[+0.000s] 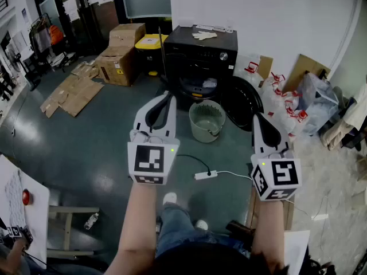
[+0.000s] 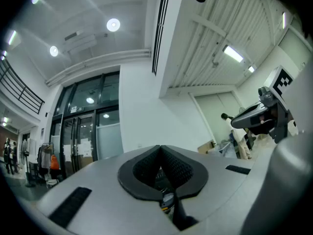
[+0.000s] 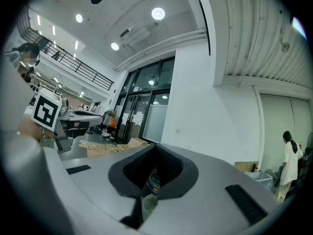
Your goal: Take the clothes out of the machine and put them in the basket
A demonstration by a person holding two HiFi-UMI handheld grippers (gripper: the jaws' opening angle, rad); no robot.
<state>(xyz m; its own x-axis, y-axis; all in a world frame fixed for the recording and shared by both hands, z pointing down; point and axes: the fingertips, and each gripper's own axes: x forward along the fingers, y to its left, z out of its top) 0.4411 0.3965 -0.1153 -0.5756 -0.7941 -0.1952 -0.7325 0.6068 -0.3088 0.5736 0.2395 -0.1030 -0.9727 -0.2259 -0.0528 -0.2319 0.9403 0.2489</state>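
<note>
A black washing machine (image 1: pixel 202 51) stands against the far wall with its round door (image 1: pixel 241 103) swung open to the right. Light clothes (image 1: pixel 209 83) show in the drum opening. On the floor in front of it stands a pale green basket (image 1: pixel 206 121); I cannot tell whether anything lies in it. My left gripper (image 1: pixel 168 96) is held up well short of the machine, shut and with nothing in it. My right gripper (image 1: pixel 256 116) is level beside it, also shut and holding nothing. In the gripper views the left gripper (image 2: pixel 160 149) and right gripper (image 3: pixel 155 147) show their pads pressed together.
Cardboard boxes (image 1: pixel 123 54) and flattened cardboard (image 1: pixel 69 94) lie at the left. A white power strip (image 1: pixel 205 176) with its cable lies on the floor near my feet. Bags and packaging (image 1: pixel 312 99) crowd the right wall. White gloves (image 1: pixel 204 35) rest on the machine top.
</note>
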